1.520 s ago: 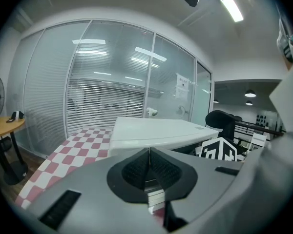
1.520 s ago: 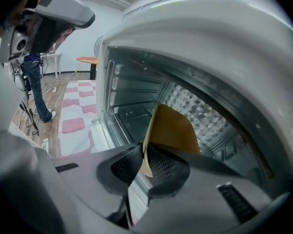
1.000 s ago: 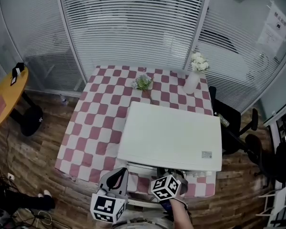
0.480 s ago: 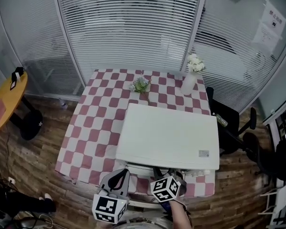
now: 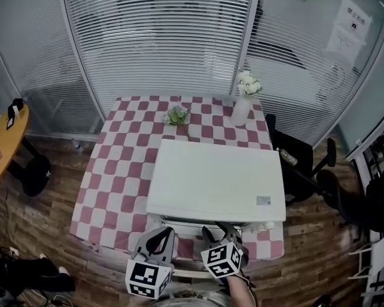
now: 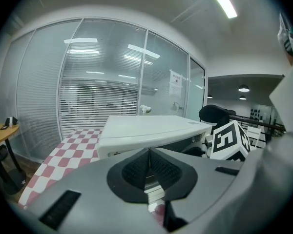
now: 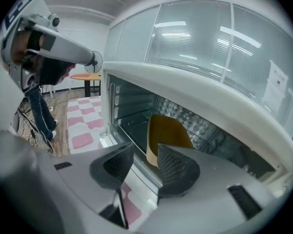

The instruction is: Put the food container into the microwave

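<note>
The white microwave [image 5: 216,181] sits on the checkered table [image 5: 115,171], its front facing me. In the right gripper view its cavity [image 7: 136,113] is open, and a tan food container [image 7: 167,130] leans inside, beyond the jaws. My right gripper [image 7: 145,161] is open just outside the opening; its jaws went wide and have just been closing a little, with nothing gripped. It shows in the head view [image 5: 217,232] at the microwave's front edge. My left gripper [image 6: 149,172] is shut and empty, low beside it [image 5: 160,235], aimed at the microwave's front left corner [image 6: 107,147].
A white vase of flowers [image 5: 242,101] and a small flower pot [image 5: 176,115] stand at the table's far edge. An office chair [image 5: 297,171] is to the right, an orange round table [image 5: 3,142] to the left. Glass walls with blinds surround the space. A person's legs [image 7: 36,108] stand nearby.
The right gripper's marker cube has rolled and drawn slightly back from the microwave's front. The head view has shifted, so the table sits a little higher and further left.
</note>
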Tool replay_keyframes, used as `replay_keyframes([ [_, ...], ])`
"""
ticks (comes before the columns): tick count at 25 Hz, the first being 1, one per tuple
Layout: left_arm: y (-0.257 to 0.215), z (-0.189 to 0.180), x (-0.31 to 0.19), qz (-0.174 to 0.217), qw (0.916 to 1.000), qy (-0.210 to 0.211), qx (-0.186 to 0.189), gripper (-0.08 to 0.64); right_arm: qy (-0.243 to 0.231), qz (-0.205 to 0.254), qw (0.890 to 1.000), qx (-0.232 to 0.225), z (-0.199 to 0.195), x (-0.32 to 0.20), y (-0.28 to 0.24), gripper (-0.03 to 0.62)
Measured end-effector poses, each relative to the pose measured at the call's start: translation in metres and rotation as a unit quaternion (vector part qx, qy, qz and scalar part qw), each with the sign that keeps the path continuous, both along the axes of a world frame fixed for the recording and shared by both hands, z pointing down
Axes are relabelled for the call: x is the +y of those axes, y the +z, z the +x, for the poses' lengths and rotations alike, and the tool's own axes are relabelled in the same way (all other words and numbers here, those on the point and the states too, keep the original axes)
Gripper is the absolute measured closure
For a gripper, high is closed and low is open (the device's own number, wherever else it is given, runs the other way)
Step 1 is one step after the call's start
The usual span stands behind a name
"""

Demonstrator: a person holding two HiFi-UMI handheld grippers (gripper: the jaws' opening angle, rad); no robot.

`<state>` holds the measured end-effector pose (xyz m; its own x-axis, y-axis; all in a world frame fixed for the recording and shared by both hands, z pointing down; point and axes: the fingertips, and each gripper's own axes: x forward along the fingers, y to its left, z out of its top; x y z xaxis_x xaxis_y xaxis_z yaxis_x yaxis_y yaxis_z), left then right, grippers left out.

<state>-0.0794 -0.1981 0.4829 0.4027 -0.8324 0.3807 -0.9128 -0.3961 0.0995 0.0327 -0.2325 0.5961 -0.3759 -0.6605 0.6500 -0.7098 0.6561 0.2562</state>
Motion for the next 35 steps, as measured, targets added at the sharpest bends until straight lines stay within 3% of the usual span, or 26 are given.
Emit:
replay_keyframes([
  [10,0.008,0.035,0.002,-0.009,0.9983,0.056,-0.010,0.546,0.036,-0.003,0.999,-0.026,0.019,0.022,-0.005,0.574],
  [17,0.006,0.052,0.006,-0.004,0.9966,0.082,-0.004,0.546,0.021,-0.010,0.998,-0.064,0.017,0.041,-0.024,0.598],
  [21,0.000,0.056,0.006,0.002,0.9963,0.086,-0.002,0.546,0.008,0.016,0.994,-0.106,0.009,0.042,-0.054,0.598],
  [28,-0.022,0.060,0.005,0.037,0.9954,0.088,0.006,0.546,0.002,0.071,0.977,-0.199,-0.006,0.036,-0.117,0.598],
  [35,-0.056,0.058,-0.003,0.081,0.9932,0.082,0.015,0.546,-0.014,0.120,0.965,-0.232,-0.021,0.029,-0.166,0.598],
])
